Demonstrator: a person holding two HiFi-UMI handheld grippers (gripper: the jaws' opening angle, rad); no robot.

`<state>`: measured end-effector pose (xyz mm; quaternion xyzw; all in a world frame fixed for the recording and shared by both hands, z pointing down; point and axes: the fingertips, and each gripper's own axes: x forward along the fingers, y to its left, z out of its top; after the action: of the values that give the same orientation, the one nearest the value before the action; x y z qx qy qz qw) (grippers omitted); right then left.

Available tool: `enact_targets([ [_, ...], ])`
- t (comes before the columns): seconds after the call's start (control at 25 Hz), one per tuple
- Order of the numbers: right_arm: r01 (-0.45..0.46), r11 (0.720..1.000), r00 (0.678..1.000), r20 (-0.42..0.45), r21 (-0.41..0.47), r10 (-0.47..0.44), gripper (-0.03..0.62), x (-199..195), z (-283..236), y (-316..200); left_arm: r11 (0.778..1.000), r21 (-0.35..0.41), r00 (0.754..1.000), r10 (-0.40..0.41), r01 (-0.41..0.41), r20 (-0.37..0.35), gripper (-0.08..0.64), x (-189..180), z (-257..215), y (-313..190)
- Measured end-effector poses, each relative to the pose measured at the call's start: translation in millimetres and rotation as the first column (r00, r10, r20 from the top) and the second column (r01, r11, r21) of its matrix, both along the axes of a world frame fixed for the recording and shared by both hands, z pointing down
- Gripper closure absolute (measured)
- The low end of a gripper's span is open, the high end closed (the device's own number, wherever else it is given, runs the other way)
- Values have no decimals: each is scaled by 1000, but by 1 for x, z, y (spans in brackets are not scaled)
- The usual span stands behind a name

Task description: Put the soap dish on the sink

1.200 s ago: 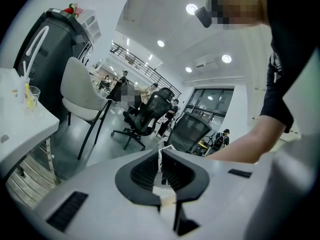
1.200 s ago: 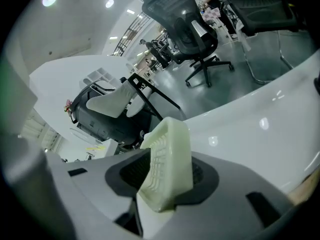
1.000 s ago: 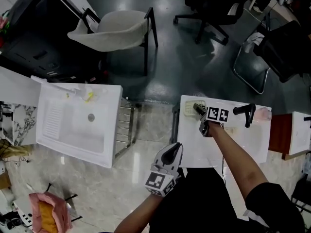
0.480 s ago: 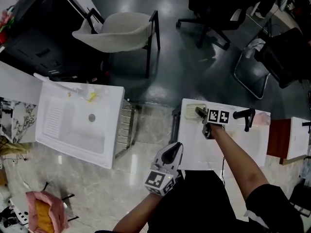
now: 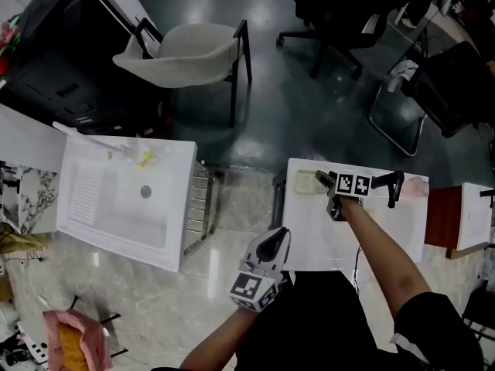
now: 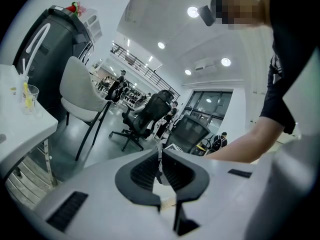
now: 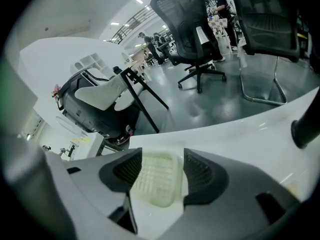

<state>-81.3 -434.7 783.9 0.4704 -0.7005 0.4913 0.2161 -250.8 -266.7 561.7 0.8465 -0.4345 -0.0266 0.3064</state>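
Two grippers in head view: right gripper (image 5: pixel 325 181) reaches to far left corner of sink (image 5: pixel 371 234), where soap dish (image 5: pixel 306 182) lies on rim. Left gripper (image 5: pixel 271 247) hangs near person's body, well apart from sink.
Left gripper view: jaws pressed together, nothing between.
Right gripper view: jaws opening, spread either side of soap dish; dish lies flat on white sink ledge.

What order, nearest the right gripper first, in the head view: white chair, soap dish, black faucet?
1. soap dish, between the opening jaws of the right gripper.
2. black faucet, on the sink, to the right.
3. white chair, far off, upper left.
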Motion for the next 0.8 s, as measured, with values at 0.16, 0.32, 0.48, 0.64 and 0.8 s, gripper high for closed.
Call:
enact_targets([
  [0.16,6,1000,1000,2,10,-6,347,5,-8,3,1000,10,1000,14,-14,1,535,5,-3,0],
  [0.32,1,998,1000,18,59,-3,345,10,-28,6,1000,23,1000,16,-16,14,535,9,-8,2],
  [0.48,32,981,999,6,189,-34,345,16,-74,8,999,49,1000,-6,5,22,535,14,-23,6],
  [0.64,73,965,995,41,251,-86,347,16,-109,25,997,65,999,-32,29,42,535,20,-32,11],
  [0.8,161,925,986,-10,343,-168,347,24,-151,53,996,77,997,-59,55,52,535,35,-41,21],
])
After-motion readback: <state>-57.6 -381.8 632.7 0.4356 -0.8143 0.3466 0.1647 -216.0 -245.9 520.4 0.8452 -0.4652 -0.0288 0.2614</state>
